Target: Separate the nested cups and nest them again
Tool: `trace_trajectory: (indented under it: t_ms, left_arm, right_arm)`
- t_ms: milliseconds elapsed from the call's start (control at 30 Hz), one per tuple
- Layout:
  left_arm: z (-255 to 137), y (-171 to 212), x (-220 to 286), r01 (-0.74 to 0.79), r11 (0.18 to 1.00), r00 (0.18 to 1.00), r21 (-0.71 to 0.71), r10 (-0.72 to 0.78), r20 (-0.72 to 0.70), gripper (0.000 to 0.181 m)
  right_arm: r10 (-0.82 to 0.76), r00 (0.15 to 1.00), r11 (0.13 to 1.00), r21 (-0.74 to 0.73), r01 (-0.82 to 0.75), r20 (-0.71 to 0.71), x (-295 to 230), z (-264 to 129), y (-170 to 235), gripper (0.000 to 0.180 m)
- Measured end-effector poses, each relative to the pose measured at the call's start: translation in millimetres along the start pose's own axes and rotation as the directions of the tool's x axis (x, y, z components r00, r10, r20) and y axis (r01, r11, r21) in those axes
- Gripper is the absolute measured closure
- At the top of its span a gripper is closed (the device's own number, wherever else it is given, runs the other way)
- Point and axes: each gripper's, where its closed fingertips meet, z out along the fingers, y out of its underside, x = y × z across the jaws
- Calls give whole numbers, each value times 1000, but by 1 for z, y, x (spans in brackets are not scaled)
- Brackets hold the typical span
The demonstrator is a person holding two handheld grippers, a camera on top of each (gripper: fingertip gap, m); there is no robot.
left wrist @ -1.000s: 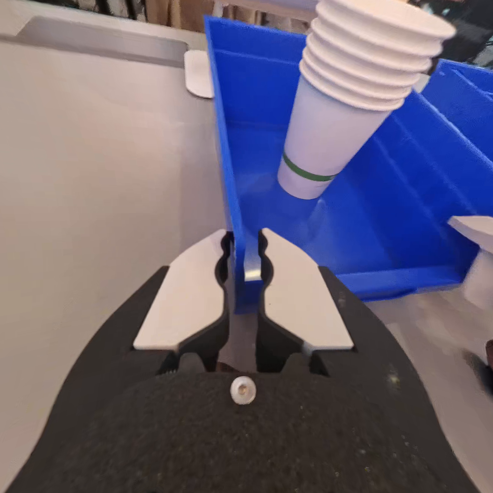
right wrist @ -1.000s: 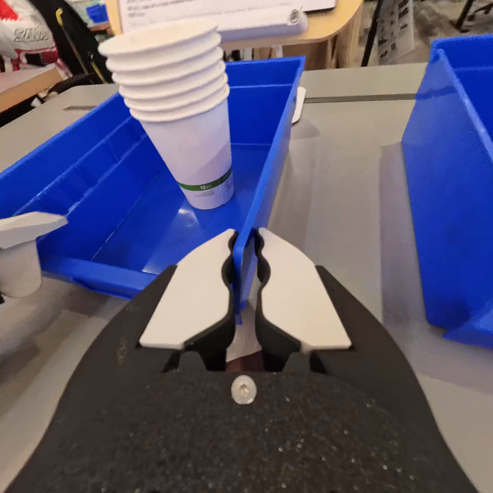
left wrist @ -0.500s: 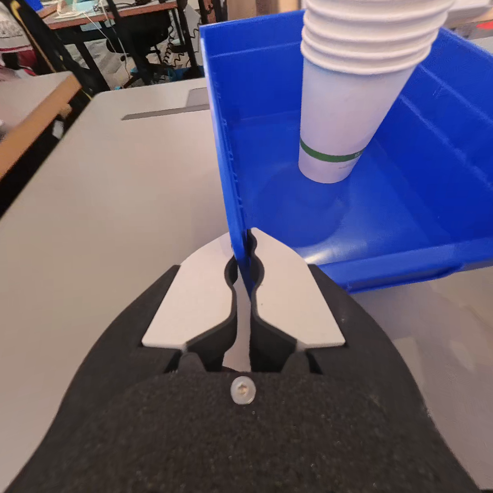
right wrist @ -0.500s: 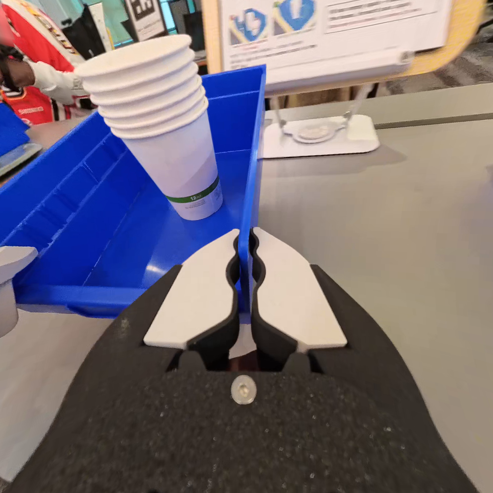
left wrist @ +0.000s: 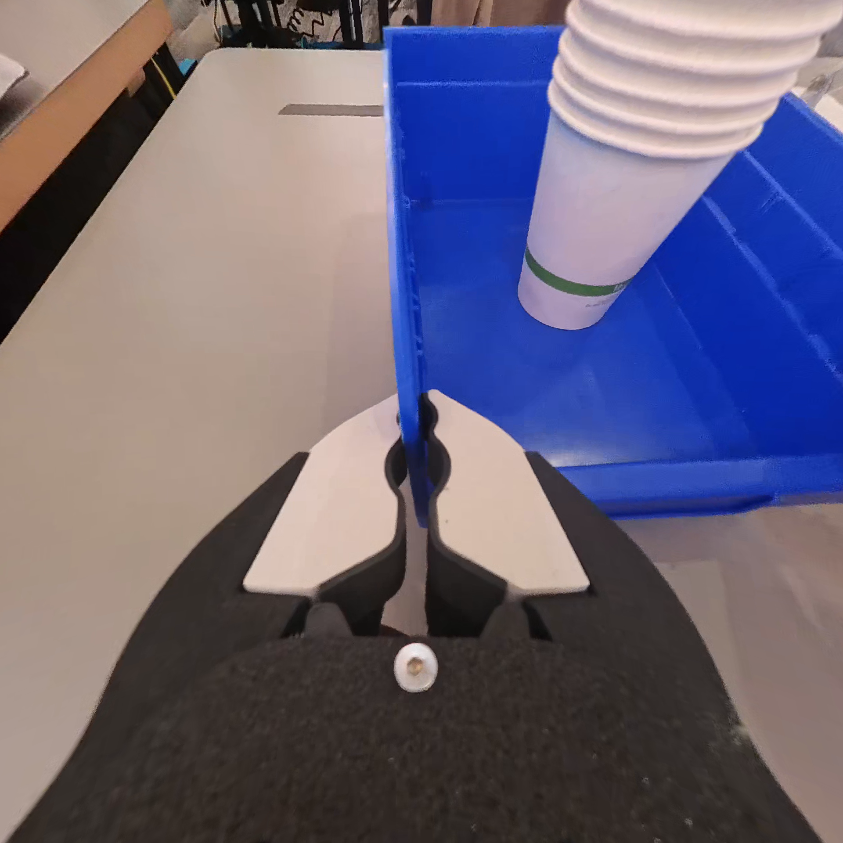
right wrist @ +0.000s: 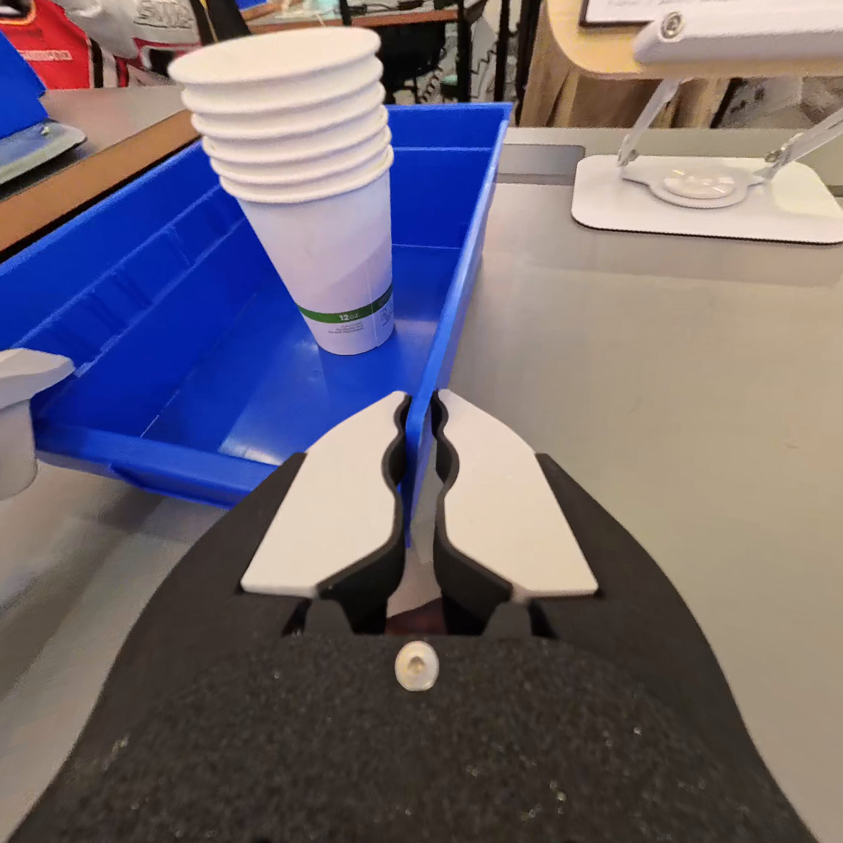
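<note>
A stack of several nested white paper cups [left wrist: 606, 205] with a green band stands upright inside a blue plastic bin [left wrist: 638, 410]. My left gripper [left wrist: 413, 401] is shut on the bin's left wall near its front corner. In the right wrist view the cup stack [right wrist: 319, 228] stands near the right wall of the bin [right wrist: 205, 365]. My right gripper [right wrist: 422, 397] is shut on the bin's right wall near the front corner. A white finger of the left gripper [right wrist: 18, 401] shows at the left edge of that view.
The bin rests on a grey table [left wrist: 205, 273] with a dark slot [left wrist: 330, 109] at the back. A white stand base [right wrist: 702, 200] sits on the table to the right of the bin. A wooden table [left wrist: 68, 91] and chairs lie beyond.
Both grippers stay shut on the bin walls. The bin and grippers have swung together across the table; the second blue bin at the right has left view and the white stand has come in.
</note>
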Motion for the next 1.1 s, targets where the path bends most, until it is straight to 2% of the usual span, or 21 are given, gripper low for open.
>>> trace_trajectory:
  t_ms: [133, 233, 333, 367, 433, 500, 533, 667, 800, 967, 1100]
  left_arm:
    - [-1, 3, 2, 1, 1000, 1000, 9, -1, -13, 178]
    - [-9, 2, -10, 3, 1000, 997, 9, -4, 77, 143]
    - [-47, -18, -23, 73, 990, 985, 122, -90, 145, 131]
    - [-62, -27, -18, 104, 979, 984, 173, -127, 125, 131]
    - [-90, -41, 16, 179, 954, 984, 240, -179, -21, 127]
    - [-112, -48, 64, 200, 937, 976, 287, -165, -140, 125]
    - [-117, -46, 88, 176, 937, 979, 301, -134, -157, 125]
    - [-108, -21, 171, 111, 947, 984, 303, -63, -167, 125]
    - [-78, -6, 212, 76, 961, 984, 268, -29, -174, 123]
    - [-58, 10, 216, -23, 975, 995, 220, 44, -92, 123]
    - [-63, 9, 222, -23, 974, 992, 224, 50, -115, 125]
  right_arm:
    - [-22, 999, 1000, 7, 22, 47, 1, -3, 1, 167]
    - [-34, 993, 999, 15, 32, 112, 4, -19, -2, 140]
    - [-103, 978, 991, 105, 85, 181, 17, -60, -17, 136]
    - [-137, 965, 984, 139, 107, 225, 24, -78, -21, 136]
    - [-196, 941, 973, 177, 151, 277, 48, -112, -22, 136]
    - [-230, 926, 965, 192, 177, 301, 88, -139, -18, 136]
    - [-245, 923, 960, 206, 189, 297, 112, -150, -16, 136]
    - [-270, 940, 945, 243, 218, 207, 216, -173, -10, 135]
    - [-124, 971, 972, 221, 78, 202, 290, -173, -5, 134]
    - [44, 972, 978, 190, -89, 231, 328, -180, 14, 135]
    - [46, 967, 982, 167, -90, 249, 327, -177, 16, 137]
